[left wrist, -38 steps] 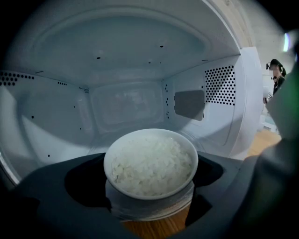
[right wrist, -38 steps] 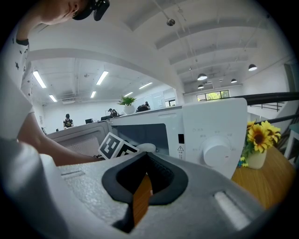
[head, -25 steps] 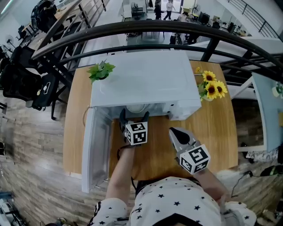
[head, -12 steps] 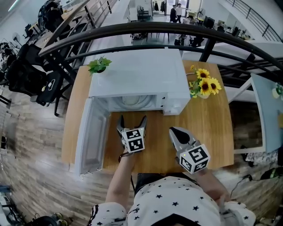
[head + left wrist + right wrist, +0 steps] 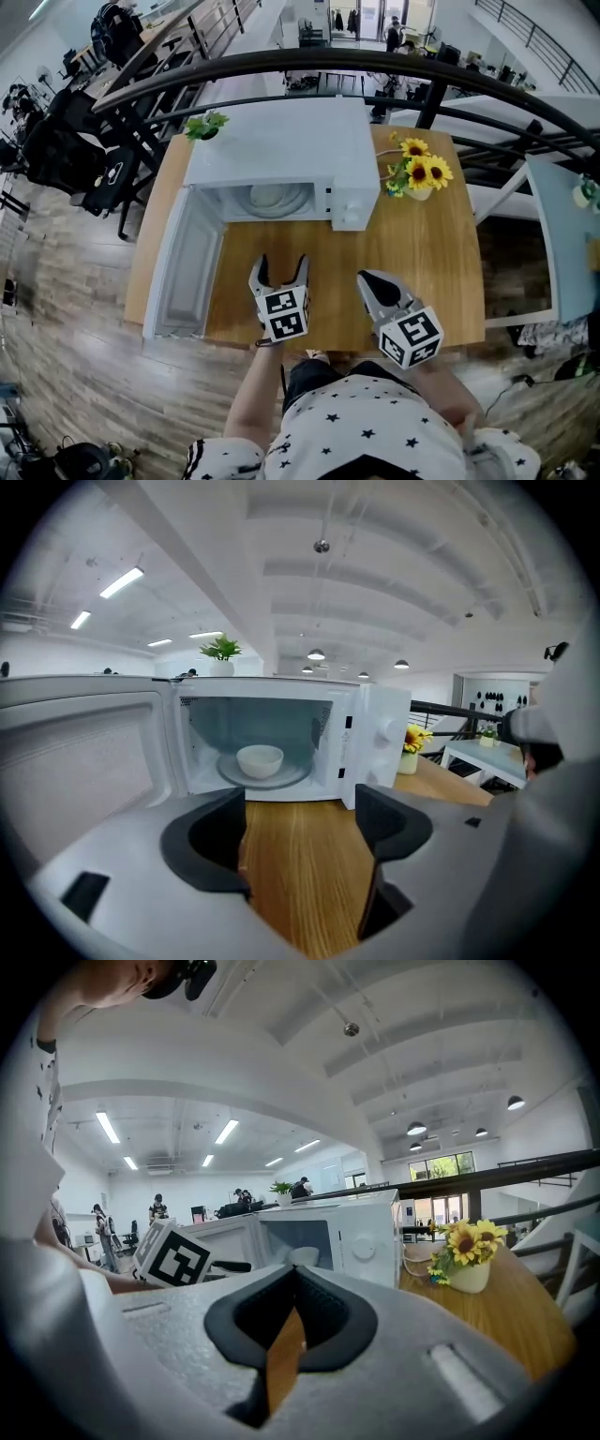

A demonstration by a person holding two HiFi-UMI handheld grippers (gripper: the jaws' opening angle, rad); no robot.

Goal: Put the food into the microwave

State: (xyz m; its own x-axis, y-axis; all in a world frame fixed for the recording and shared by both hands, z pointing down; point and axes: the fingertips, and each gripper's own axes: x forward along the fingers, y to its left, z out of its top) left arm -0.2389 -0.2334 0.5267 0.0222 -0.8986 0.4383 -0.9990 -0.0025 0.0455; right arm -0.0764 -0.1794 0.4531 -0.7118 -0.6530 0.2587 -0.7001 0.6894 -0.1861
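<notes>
Microwave (image 5: 281, 141) on a wooden table (image 5: 441, 272), seen from above in the head view. Its door (image 5: 183, 267) is swung fully out to the left, which leaves the cavity open towards us. A white bowl (image 5: 277, 197) already sits inside, so the task's food appears to be in place. Both grippers hang over the near edge of the table, well apart from the oven, and neither carries anything. The left gripper (image 5: 281, 267) points at the opening with its jaws spread. The right gripper (image 5: 367, 279) rests beside it, nearer the oven's control side. Sunflowers (image 5: 417, 173) stand at the oven's right, and a small plant (image 5: 206, 124) stands at its back left corner. Both are out of the door's swing.

In the left gripper view we look straight into the lit cavity. The bowl sits upright in the middle of the glass plate (image 5: 267, 772), where we judge it would turn freely. The left jaws are closing from a wide spread. Only bare tabletop shows between them, so they grasp nothing. The open door fills the left of this view, and we judge that closing it is the step left to do.

In the right gripper view the jaws are clenched together, with only a thin sliver of tabletop visible through them. They are empty. Beyond them we see the oven's front corner, with the sunflowers to its right.
</notes>
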